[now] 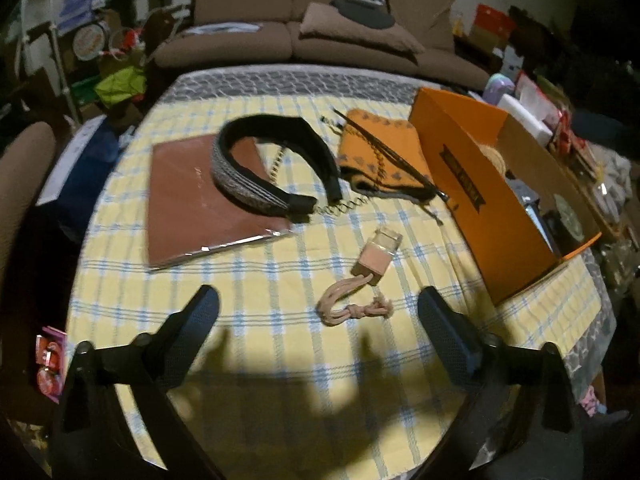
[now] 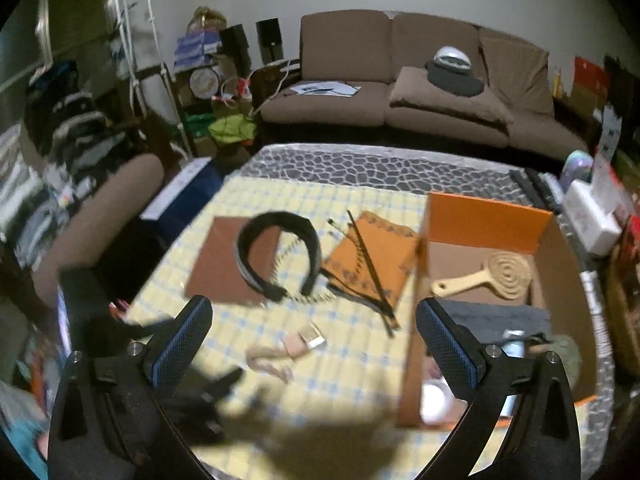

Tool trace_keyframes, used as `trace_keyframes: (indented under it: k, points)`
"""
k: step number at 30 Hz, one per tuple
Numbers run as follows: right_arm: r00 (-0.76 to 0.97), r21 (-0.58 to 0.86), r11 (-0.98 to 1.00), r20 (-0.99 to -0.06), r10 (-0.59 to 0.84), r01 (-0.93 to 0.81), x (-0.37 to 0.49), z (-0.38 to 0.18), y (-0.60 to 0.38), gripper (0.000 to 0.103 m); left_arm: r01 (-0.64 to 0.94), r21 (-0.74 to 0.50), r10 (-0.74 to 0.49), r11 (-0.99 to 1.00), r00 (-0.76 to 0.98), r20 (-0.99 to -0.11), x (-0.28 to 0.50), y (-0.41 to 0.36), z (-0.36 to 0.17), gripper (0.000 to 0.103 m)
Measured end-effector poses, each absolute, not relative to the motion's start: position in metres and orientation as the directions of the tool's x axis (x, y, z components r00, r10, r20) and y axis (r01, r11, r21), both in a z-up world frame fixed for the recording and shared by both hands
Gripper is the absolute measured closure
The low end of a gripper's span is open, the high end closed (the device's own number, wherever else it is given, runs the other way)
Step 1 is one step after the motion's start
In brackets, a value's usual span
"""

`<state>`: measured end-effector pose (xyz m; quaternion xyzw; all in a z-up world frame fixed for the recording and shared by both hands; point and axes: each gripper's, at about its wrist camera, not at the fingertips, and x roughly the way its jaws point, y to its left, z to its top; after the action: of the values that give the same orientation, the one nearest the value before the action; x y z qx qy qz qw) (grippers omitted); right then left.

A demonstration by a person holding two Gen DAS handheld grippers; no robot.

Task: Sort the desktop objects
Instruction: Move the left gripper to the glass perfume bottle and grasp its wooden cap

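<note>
A small pink bottle [image 1: 376, 256] with a clear cap and a knotted pink cord [image 1: 352, 308] lies on the checked tablecloth [image 1: 260, 320]. My left gripper [image 1: 318, 294] hovers just short of it, open, with nothing between the pads. Farther back lie a black and grey headband [image 1: 256, 168], a brown folder [image 1: 188, 208], an orange cloth [image 1: 380, 152] and a thin dark stick [image 1: 400, 162]. My right gripper [image 2: 314, 303] stands open and empty higher up, over the bottle [image 2: 298, 346], its right finger [image 2: 444, 340] in front of the orange box [image 2: 484, 216].
The box holds a wooden round-headed paddle [image 2: 492, 276], a grey cloth [image 2: 500, 316] and a white cup [image 2: 434, 400]. A brown sofa [image 2: 400, 92] stands behind the table. Clutter lines the right edge [image 1: 560, 132]. A brown chair [image 2: 100, 216] is at the left.
</note>
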<state>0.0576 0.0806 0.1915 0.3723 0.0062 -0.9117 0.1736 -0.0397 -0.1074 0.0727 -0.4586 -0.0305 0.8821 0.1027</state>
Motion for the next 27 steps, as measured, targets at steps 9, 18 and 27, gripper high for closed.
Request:
trace_keyframes:
  k: [9, 18, 27]
  points:
    - [-0.584, 0.327, -0.92, -0.711, -0.391, 0.218, 0.001, 0.171, 0.096, 0.0, -0.224, -0.146, 0.248, -0.964, -0.542, -0.803, -0.069, -0.081, 0.052, 0.009]
    - [-0.553, 0.321, -0.931, -0.75, -0.363, 0.176, -0.036, 0.144, 0.106, 0.0, -0.266, -0.115, 0.24, -0.957, -0.505, -0.829, -0.095, -0.058, 0.027, 0.026]
    - [-0.539, 0.303, -0.934, -0.763, -0.357, 0.189, -0.053, 0.13, 0.103, 0.0, -0.318, -0.046, 0.205, -0.947, -0.488, -0.849, -0.099, -0.038, 0.014, 0.045]
